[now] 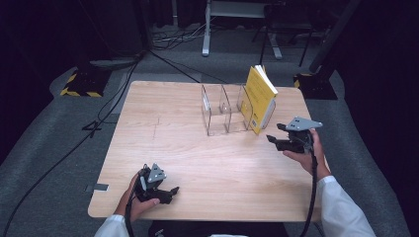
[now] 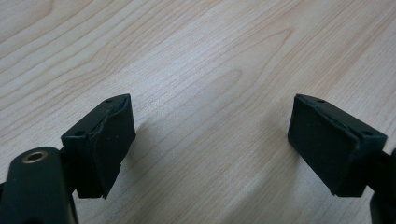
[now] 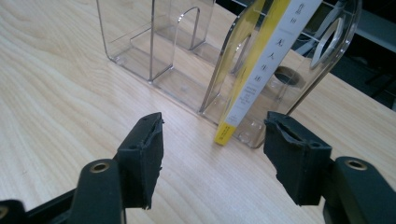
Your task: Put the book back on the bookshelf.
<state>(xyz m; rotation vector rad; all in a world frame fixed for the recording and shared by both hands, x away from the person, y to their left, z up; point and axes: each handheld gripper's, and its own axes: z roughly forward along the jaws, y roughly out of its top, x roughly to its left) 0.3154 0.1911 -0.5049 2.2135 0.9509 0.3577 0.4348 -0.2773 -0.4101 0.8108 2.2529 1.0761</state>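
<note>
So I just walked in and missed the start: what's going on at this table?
A person sits at a wooden table with tongs in each hand. The right tongs are open and empty, pointed at a yellow book that stands leaning in the rightmost slot of a clear acrylic file holder. The holder's other slots are empty. The left tongs are open too, hanging low over bare wood near the front edge, holding nothing.

Left gripper (image 1: 165, 190) and right gripper (image 1: 279, 140) both hold their fingers (image 3: 142, 154) spread.
</note>
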